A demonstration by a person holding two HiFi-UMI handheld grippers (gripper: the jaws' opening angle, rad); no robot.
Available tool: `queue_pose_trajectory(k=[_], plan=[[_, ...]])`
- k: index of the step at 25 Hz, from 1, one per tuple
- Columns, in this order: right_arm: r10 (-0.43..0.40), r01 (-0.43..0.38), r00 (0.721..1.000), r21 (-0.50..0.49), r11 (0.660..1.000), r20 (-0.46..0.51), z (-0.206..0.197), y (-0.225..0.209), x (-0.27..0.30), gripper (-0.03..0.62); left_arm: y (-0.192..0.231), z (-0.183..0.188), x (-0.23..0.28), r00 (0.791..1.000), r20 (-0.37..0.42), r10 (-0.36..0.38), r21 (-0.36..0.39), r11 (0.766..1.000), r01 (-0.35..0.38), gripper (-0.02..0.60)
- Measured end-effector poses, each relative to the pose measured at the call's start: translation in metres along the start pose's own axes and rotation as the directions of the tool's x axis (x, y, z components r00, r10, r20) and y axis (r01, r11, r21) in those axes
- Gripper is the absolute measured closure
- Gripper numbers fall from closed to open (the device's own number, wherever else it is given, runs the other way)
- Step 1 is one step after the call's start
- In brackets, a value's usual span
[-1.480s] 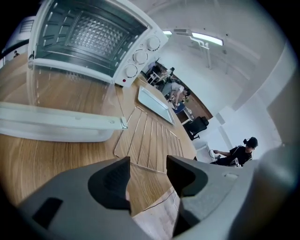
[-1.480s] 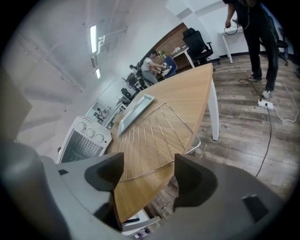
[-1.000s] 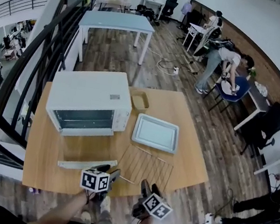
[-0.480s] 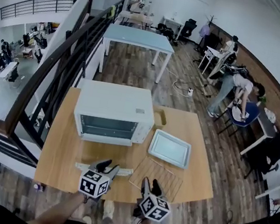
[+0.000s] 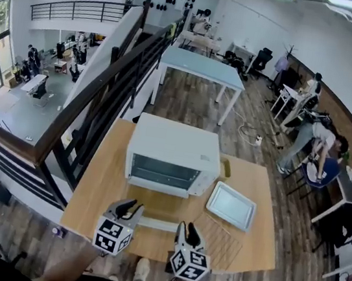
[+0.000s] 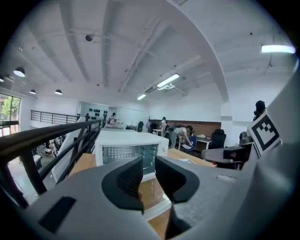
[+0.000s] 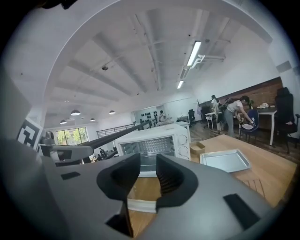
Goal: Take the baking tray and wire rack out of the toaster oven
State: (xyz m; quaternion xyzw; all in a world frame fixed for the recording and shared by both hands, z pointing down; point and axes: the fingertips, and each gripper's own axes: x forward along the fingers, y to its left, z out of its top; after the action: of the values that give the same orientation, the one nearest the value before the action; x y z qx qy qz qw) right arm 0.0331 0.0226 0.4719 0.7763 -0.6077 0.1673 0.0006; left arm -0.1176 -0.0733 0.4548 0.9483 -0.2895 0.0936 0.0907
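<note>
The white toaster oven [image 5: 173,156] stands on the wooden table [image 5: 105,178] with its glass door [image 5: 150,222] folded down toward me. The baking tray [image 5: 231,205] lies on the table to the oven's right, and the wire rack [image 5: 221,243] lies in front of the tray. My left gripper [image 5: 128,207] and right gripper [image 5: 186,228] hover side by side above the table's near edge, pointing at the oven [image 6: 126,150] [image 7: 154,143]. Both sets of jaws have just been closing. Each pair is still open by a narrow gap [image 6: 149,180] [image 7: 147,180] with nothing between. The tray [image 7: 225,160] and rack [image 7: 262,183] rest untouched.
A small cardboard box [image 5: 225,168] sits behind the oven's right side. A dark railing [image 5: 105,87] runs along the table's left. A blue table [image 5: 203,68] stands further back. People work at desks at the right [image 5: 317,141].
Both grippers have risen from the table's near edge and now point more level at the oven. Their jaws have narrowed. The oven, tray and rack have not moved on the table.
</note>
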Motion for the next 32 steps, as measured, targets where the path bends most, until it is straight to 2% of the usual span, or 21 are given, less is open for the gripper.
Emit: queue_pose_trajectory(k=[7, 15, 32], plan=[[0.086, -0.083, 0.996, -0.094, 0.992, 0.037, 0.019, 0.063, 0.007, 0.525, 0.044, 0.013, -0.045, 0.993, 0.055, 0.104, -0.011, 0.995, -0.103, 0.533], [0.133, -0.126, 0.99, -0.13, 0.984, 0.047, 0.019, 0.102, 0.011, 0.576, 0.074, 0.006, -0.079, 0.983, 0.055, 0.173, -0.026, 0.985, -0.172, 0.559], [0.137, -0.131, 0.99, -0.141, 0.981, 0.035, 0.011, 0.104, 0.013, 0.595, 0.079, 0.004, -0.08, 0.981, 0.056, 0.184, -0.033, 0.983, -0.182, 0.568]])
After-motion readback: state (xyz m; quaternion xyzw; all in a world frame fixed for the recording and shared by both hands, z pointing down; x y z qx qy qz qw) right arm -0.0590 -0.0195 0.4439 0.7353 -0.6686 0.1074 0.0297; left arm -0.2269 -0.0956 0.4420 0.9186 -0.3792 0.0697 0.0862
